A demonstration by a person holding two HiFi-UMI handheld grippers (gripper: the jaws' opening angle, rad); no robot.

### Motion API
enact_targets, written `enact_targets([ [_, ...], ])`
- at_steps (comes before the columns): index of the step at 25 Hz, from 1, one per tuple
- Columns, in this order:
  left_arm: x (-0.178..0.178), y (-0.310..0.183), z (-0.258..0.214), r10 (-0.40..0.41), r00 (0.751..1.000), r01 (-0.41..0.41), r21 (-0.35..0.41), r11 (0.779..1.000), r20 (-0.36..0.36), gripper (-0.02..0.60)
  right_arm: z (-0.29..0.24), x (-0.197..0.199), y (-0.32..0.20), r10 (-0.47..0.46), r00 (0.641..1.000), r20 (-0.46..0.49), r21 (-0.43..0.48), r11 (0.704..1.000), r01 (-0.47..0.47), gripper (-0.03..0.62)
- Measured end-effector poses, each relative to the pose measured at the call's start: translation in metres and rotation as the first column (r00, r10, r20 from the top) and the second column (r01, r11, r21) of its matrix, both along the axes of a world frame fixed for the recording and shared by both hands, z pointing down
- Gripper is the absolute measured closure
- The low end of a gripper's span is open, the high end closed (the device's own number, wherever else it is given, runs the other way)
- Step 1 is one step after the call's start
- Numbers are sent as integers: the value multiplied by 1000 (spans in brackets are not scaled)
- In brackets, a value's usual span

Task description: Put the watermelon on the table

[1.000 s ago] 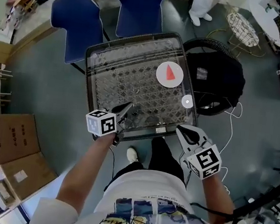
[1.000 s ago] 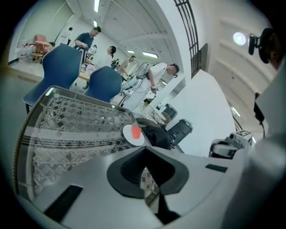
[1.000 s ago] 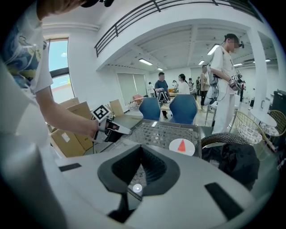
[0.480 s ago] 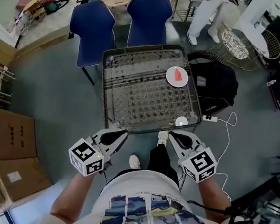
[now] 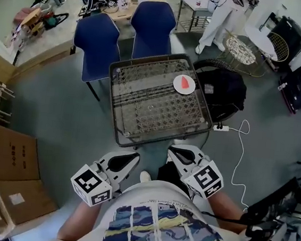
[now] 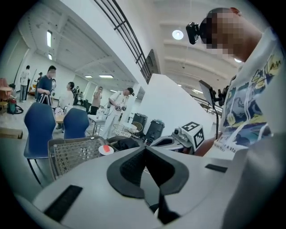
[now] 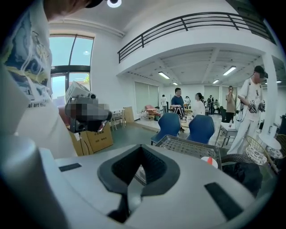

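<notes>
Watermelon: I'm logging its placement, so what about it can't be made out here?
Head view: watermelon on the plate, too small to show rind or contact.
Left gripper view: just a red speck; left gripper hides part of the table.
Right gripper view: right gripper cuts off the plate's lower edge.

We see left gripper (image 6: 145, 151), jaws together — dark pads meet at tip, nothing between. Beyond: mesh table (image 6: 71, 154), white plate (image 6: 102, 152) at its right end, red watermelon (image 6: 105, 148) slice on it. Right gripper (image 6: 155, 142) beside ours, marker cube up. Blue chairs (image 6: 38, 127) behind table — people standing farther back.
</notes>
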State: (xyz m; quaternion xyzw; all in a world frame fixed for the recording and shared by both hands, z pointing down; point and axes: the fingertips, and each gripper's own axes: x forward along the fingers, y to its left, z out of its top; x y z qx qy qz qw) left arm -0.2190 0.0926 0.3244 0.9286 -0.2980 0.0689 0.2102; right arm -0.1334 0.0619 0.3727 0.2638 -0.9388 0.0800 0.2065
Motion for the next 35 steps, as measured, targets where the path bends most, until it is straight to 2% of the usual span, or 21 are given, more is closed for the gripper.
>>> enact_targets([
  [4, 0, 3, -8, 16, 1000, -16, 15, 1000, -9, 572, -10, -6, 8, 5, 1000, 6, 25, 1000, -5, 585],
  [8, 1, 2, -5, 5, 1000, -5, 21, 1000, -4, 572, -17, -14, 15, -33, 999, 23, 42, 999, 32, 585],
  [35, 50, 20, 17, 57, 998, -56, -26, 998, 31, 572, -9, 26, 43, -22, 1000, 16, 24, 999, 21, 585],
])
